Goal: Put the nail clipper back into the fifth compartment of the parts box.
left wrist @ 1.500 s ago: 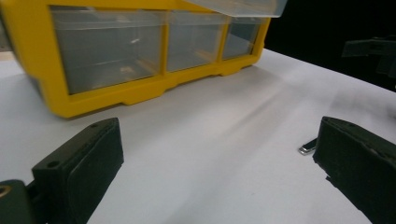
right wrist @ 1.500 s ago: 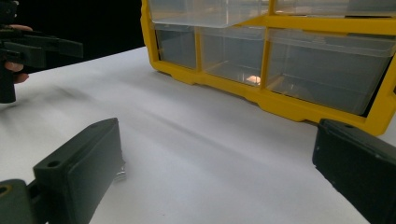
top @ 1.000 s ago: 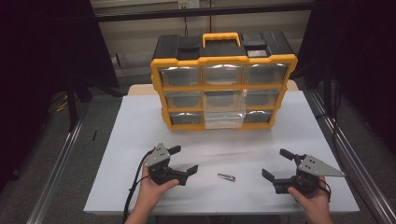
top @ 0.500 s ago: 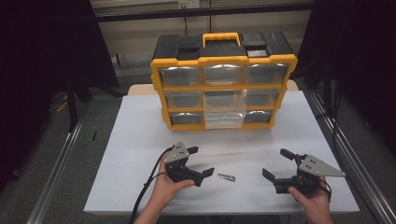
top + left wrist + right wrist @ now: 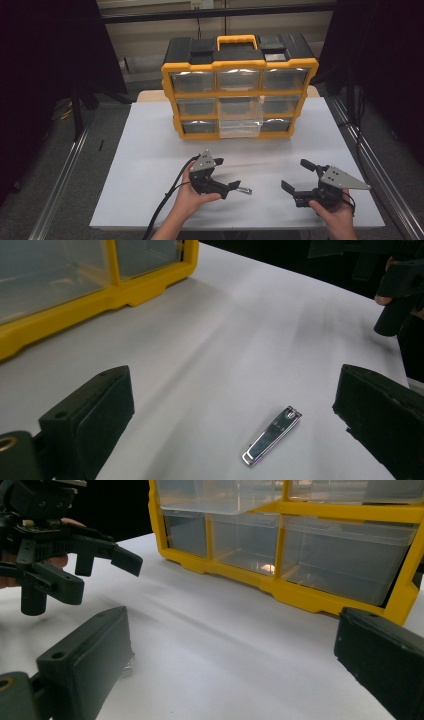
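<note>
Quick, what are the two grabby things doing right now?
Left hand-held gripper: open, holding nothing, above the nail clipper.
Right hand-held gripper: open, holding nothing.

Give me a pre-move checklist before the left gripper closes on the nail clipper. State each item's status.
1. left gripper open wide enough: ok; in its own view both jaws stand far apart.
2. nail clipper between the jaws: ok; it lies flat on the white table in the gap, nearer the right-hand jaw in the left gripper view.
3. Jaws down at the clipper's level: cannot tell; the height above the table is not readable.
4. right gripper clear of the path: ok; it is open and apart, off to the side.
5. Drawer ready: ok if that is the target; the organizer's lower middle drawer is pulled out.
</note>
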{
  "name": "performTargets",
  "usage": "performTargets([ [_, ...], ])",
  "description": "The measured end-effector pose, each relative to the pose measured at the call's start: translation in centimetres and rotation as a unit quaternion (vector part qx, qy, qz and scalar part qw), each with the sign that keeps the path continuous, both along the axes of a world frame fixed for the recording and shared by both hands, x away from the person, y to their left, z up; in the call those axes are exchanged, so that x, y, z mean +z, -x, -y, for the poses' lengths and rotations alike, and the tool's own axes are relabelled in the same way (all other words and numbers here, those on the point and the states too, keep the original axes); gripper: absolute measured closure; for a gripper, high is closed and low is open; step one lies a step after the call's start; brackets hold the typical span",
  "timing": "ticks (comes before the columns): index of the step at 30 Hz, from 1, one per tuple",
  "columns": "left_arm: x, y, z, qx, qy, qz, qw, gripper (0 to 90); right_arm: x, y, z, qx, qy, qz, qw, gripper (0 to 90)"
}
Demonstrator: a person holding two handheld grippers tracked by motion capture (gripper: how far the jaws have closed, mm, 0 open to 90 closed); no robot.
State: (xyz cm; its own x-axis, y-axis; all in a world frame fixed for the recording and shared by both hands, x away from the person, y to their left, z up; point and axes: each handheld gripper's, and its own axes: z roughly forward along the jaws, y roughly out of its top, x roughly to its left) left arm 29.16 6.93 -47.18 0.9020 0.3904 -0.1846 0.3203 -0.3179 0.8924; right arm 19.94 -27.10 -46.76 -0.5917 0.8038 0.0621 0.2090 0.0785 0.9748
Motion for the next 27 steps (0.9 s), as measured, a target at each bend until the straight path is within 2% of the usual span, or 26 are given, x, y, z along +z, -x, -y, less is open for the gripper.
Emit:
performTargets([
  [1, -0.2, -0.1, 0.4, -0.010, 0.001, -0.010, 0.9999, 5.1, 0.0, 0.0, 0.0, 0.000, -0.001, 0.000, 1.0000, 1.3],
  [6, -0.5, 0.1, 1.3, -0.042, -0.024, -0.009, 0.9988, 18.8, 0.0, 0.0, 0.1, -0.002, -0.001, 0.000, 1.0000, 1.3],
  [8, -0.6, 0.1, 1.6, -0.049, -0.025, -0.021, 0.9983, 23.7, 0.0, 0.0, 0.1, -0.001, -0.002, 0.000, 1.0000, 1.3],
  [10, -0.6, 0.0, 1.8, -0.063, -0.042, -0.016, 0.9970, 29.5, 0.0, 0.0, 0.1, -0.001, -0.002, 0.000, 1.0000, 1.4],
  [12, -0.8, -0.1, 2.1, -0.073, -0.042, -0.024, 0.9962, 33.9, 0.0, 0.0, 0.1, -0.001, -0.002, 0.001, 1.0000, 1.4],
  [15, -1.1, -0.1, 2.6, -0.089, -0.051, -0.033, 0.9942, 38.8, 0.0, 0.0, 0.1, -0.002, -0.003, 0.002, 1.0000, 1.4],
  [16, -1.0, -0.1, 2.6, -0.086, -0.068, -0.027, 0.9936, 41.6, 0.0, 0.0, 0.1, -0.004, -0.004, 0.001, 1.0000, 1.4],
  [17, -1.2, -0.1, 2.8, -0.087, -0.074, -0.025, 0.9931, 42.7, 0.0, 0.1, 0.2, -0.004, -0.003, -0.001, 1.0000, 1.4],
  [18, -1.2, -0.1, 2.8, -0.087, -0.074, -0.025, 0.9931, 44.4, 0.0, 0.1, 0.2, -0.004, -0.004, -0.002, 1.0000, 1.4],
  [19, -1.2, -0.1, 2.8, -0.098, -0.080, -0.030, 0.9915, 44.4, 0.0, 0.1, 0.2, -0.004, -0.004, -0.002, 1.0000, 1.4],
  [21, -1.3, -0.2, 3.0, -0.104, -0.075, -0.029, 0.9913, 49.1, 0.0, 0.0, 0.2, -0.005, -0.004, 0.001, 1.0000, 1.4],
  [22, -1.2, -0.2, 3.1, -0.108, -0.086, -0.033, 0.9900, 50.4, 0.0, 0.0, 0.2, -0.004, -0.005, 0.000, 1.0000, 1.4],
  [23, -1.2, -0.2, 3.1, -0.108, -0.086, -0.033, 0.9900, 51.1, 0.0, 0.0, 0.2, -0.004, -0.005, 0.000, 1.0000, 1.4],
  [24, -1.4, -0.3, 3.2, -0.122, -0.084, -0.039, 0.9882, 53.5, 0.0, 0.0, 0.2, -0.004, -0.005, 0.000, 1.0000, 1.4],
  [25, -1.4, -0.3, 3.2, -0.122, -0.084, -0.039, 0.9882, 54.6, 0.0, 0.0, 0.2, -0.004, -0.005, 0.000, 1.0000, 1.4],
  [27, -1.4, -0.3, 3.5, -0.132, -0.092, -0.038, 0.9863, 57.1, 0.0, 0.0, 0.2, -0.004, -0.005, 0.001, 1.0000, 1.4],
])
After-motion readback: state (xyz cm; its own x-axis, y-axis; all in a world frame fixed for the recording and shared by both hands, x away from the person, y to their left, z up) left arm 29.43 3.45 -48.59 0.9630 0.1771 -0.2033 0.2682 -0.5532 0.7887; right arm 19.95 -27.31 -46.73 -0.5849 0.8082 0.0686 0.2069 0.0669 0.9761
